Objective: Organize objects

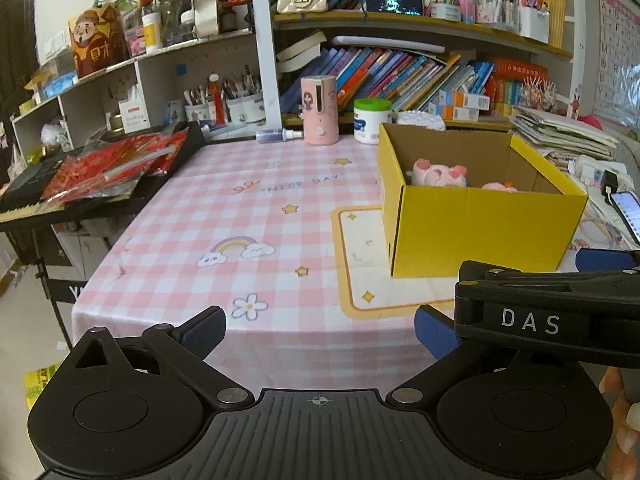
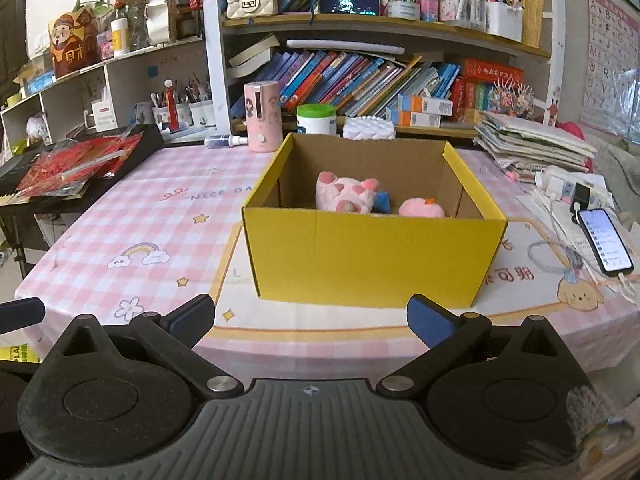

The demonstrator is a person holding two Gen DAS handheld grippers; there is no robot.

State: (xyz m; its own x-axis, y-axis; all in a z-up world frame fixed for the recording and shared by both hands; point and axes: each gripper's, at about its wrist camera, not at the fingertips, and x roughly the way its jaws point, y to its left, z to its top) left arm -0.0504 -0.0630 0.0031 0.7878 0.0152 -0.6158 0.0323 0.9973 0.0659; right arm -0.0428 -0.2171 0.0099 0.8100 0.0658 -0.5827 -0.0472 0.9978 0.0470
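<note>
Pink-checked cloth covered the table, where the yellow box stood near the front edge, holding the plush toys. Both the left gripper and right gripper were spread wide and held nothing. Reaching in carelessly could shove the light box or snag the phone cable beside it.

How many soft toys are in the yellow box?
2 visible. A white-and-pink plush lies at the back left of the yellow box; a small pink one lies to its right. The front wall may hide more.
</note>
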